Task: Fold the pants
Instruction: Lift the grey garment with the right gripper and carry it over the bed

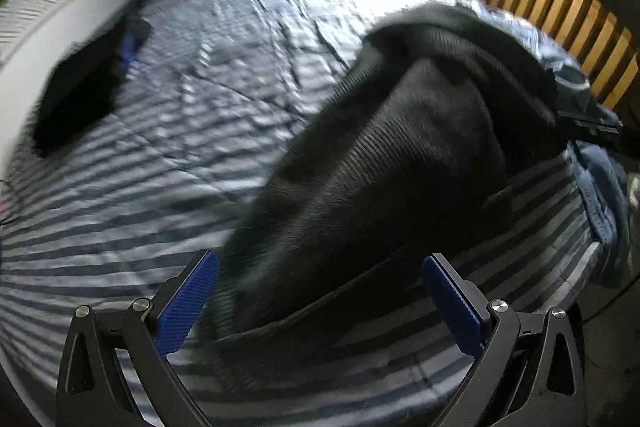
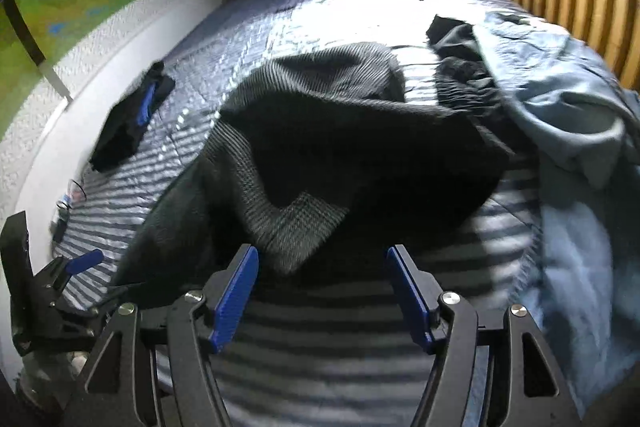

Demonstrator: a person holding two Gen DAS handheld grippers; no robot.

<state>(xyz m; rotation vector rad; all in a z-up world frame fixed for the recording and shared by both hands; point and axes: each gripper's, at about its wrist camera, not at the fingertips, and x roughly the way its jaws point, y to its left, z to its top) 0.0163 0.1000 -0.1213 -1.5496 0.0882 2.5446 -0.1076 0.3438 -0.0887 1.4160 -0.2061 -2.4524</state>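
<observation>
L tongs wide, empty, angled down | R tongs apart, empty | dark pants heaped on bed

Both wrist views close, angled down; shared: black pants, striped bed.

No text, label, brand, number or sign can be read in either view. In the left wrist view a pale strip along the edge of the blue cloth at the far right carries small dark marks that may be print, but they are too small and blurred to make out.
</observation>
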